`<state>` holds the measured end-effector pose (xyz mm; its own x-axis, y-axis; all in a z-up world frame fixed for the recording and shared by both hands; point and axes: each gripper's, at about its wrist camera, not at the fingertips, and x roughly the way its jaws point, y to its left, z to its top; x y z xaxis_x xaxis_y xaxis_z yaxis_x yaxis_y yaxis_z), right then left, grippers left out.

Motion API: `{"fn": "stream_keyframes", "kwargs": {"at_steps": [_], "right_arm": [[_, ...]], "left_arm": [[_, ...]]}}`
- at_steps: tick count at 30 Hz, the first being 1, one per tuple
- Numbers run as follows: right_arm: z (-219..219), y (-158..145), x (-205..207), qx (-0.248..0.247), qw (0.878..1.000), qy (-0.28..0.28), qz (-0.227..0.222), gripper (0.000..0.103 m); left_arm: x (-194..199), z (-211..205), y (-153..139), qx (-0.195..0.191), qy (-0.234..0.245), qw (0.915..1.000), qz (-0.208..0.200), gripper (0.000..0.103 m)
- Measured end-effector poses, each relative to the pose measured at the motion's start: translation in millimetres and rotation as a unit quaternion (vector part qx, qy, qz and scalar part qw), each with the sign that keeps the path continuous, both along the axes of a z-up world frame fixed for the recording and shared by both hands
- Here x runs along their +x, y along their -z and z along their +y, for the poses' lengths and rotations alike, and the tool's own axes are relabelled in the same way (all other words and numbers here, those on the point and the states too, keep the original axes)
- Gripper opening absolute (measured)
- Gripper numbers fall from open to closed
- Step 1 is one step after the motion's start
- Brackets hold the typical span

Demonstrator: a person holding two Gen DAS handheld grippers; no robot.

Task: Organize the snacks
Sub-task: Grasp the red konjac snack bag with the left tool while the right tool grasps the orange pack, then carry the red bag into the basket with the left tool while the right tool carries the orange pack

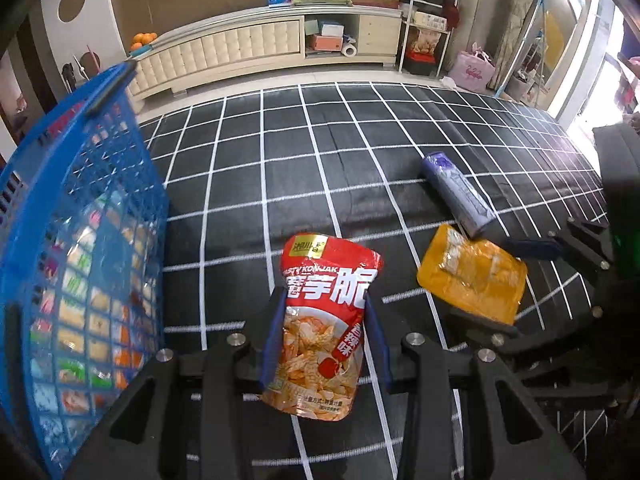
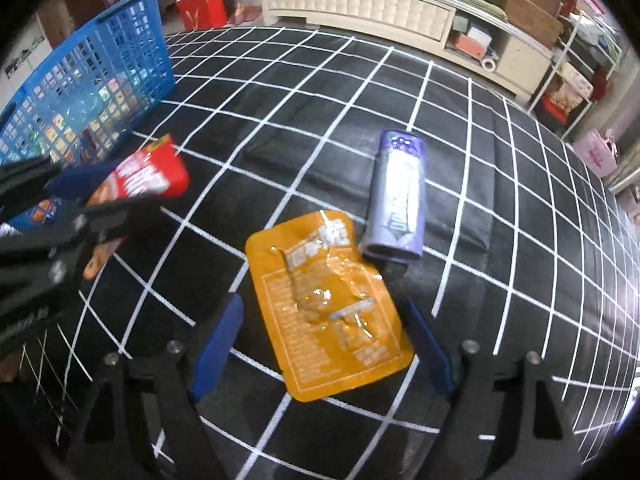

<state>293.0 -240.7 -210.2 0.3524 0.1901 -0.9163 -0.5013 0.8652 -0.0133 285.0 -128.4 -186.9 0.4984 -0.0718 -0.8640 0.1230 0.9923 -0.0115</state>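
Snacks lie on a black cloth (image 1: 280,168) crossed by a white grid, and 1 of them is off it: the left gripper (image 1: 325,320) has its blue pads clamped on the sides of a red konjac pouch (image 1: 326,320). That pouch's long axis runs along the fingers, its yellow-labelled top edge pointing away from the camera toward the far side of the cloth, printed face up to the lens.

In the right wrist view the right gripper (image 2: 320,340) stands wide, a blue pad on either side of an orange pouch (image 2: 328,312) without pressing it. This pouch lies flat on the cloth, its long axis slanting from upper left to lower right, crinkled and glossy. Just beyond it, touching or nearly touching its far corner, a purple tube (image 2: 396,192) lies on its side, long axis running away from the camera, its round end farthest off.

A blue lattice basket (image 1: 80,240) stands at the left edge of the cloth with many coloured packets showing through its wall. Behind the cloth runs a tiled floor, a long cream cabinet (image 1: 256,44) with oranges (image 1: 143,39) on its left end, and a white wire shelf (image 1: 428,20) to the right.
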Motion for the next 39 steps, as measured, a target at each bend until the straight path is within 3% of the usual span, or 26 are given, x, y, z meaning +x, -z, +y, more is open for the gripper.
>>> {"fn": "stream_keyframes", "kwargs": {"at_steps": [1, 3, 8, 9, 11, 14, 19, 27, 39], "right_arm": [[0, -1, -1, 0.001, 1.0, -0.003, -0.001, 0.079], [3, -4, -6, 0.003, 1.0, -0.012, -0.005, 0.065], [12, -6, -15, -0.001, 1.0, -0.016, -0.004, 0.046], [15, -5, -15, 0.001, 1.0, -0.012, -0.002, 0.041], [12, -6, -12, 0.001, 1.0, 0.004, -0.002, 0.02], [4, -9, -9, 0.025, 0.999, 0.041, 0.015, 0.01], [6, -29, -26, 0.019, 0.998, 0.047, -0.031, 0.008], [13, -96, -58, 0.056, 0.994, 0.052, -0.079, 0.008], [49, -172, -90, 0.09, 0.985, 0.057, -0.132, 0.008]], "left_arm": [[-4, 1, -1, 0.0, 0.002, 1.0, -0.001, 0.036], [-12, 2, -2, -0.002, 0.006, 1.0, 0.0, 0.036], [-25, 1, -5, -0.009, 0.011, 0.9999, -0.001, 0.036], [-25, 2, -6, -0.01, 0.011, 0.9999, -0.001, 0.036], [-27, 5, -7, -0.012, 0.007, 0.9999, -0.002, 0.036], [-32, 6, -11, -0.018, 0.006, 0.9998, -0.004, 0.036], [-39, 10, -29, -0.022, 0.011, 0.9995, -0.021, 0.036], [-63, 16, -65, -0.034, 0.019, 0.9977, -0.056, 0.036], [-101, 72, -143, -0.054, 0.001, 0.9905, -0.127, 0.036]]}}
